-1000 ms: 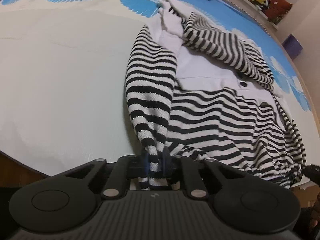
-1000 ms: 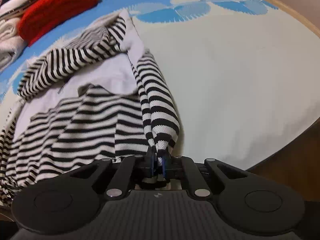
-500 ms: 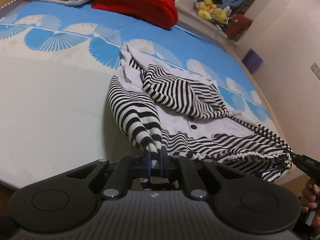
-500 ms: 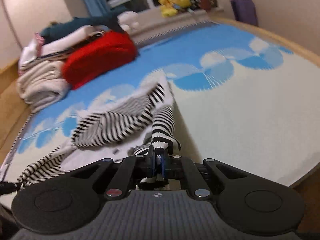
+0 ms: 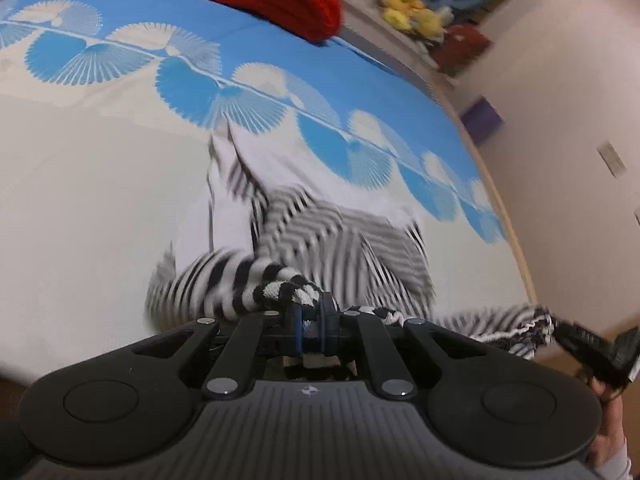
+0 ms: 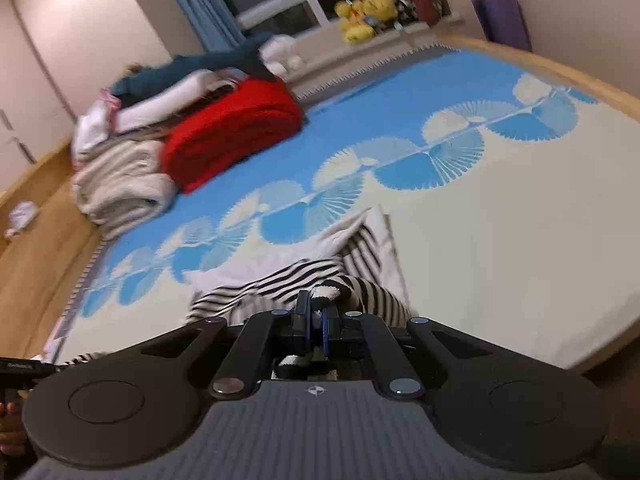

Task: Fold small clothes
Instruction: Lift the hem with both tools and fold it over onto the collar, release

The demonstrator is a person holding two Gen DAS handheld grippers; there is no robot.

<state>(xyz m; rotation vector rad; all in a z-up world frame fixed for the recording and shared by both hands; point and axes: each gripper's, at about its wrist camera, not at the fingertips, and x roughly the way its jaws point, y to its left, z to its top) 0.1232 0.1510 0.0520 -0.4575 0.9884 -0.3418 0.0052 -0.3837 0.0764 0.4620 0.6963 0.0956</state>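
The bed (image 5: pixel 80 208) is carrying the striped garment (image 5: pixel 340 240) near its front edge, collar end pointing toward the far edge. The left gripper (image 5: pixel 310 322) and right gripper (image 6: pixel 314 322) are each pinching one bottom corner between closed fingers, lifting the hem, which is running crosswise between them. Motion blur is obscuring the garment's layers; probably the hem is heading collarward.
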